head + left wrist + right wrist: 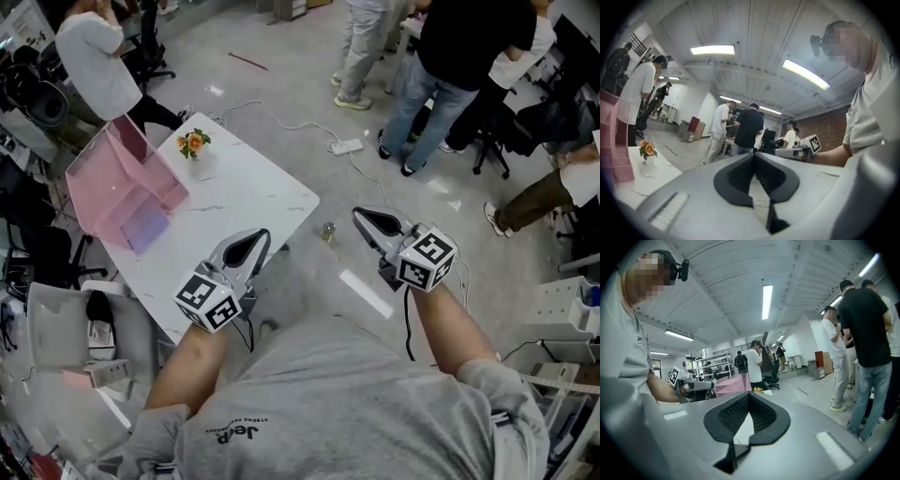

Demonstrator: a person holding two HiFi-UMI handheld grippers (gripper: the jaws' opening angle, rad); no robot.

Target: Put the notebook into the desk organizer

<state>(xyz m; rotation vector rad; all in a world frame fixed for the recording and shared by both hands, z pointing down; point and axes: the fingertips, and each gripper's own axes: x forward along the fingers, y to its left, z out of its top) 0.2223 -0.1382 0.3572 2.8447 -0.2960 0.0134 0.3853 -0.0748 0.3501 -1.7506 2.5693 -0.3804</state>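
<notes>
Both my grippers sit close in front of my chest, off the table's near edge. The left gripper point(255, 242) has its jaws pressed together with nothing between them, and the right gripper point(367, 218) is the same, closed and empty (it hangs over bare floor, well apart from the table). Beyond them the table point(253, 192) is bare on my side. At its far left corner stands the pink organizer point(112, 178), and a pale purple notebook point(146, 228) seems to lie flat in its low front tray, seen through the tinted wall. I can't be sure it is fully inside. Flowers point(193, 142) stand just beside the organizer, and people point(459, 56) stand further off.

I judge the placing done, or nearly so. My next move, if any, calls for reaching across to check how the notebook sits, keeping clear of the flowers.
</notes>
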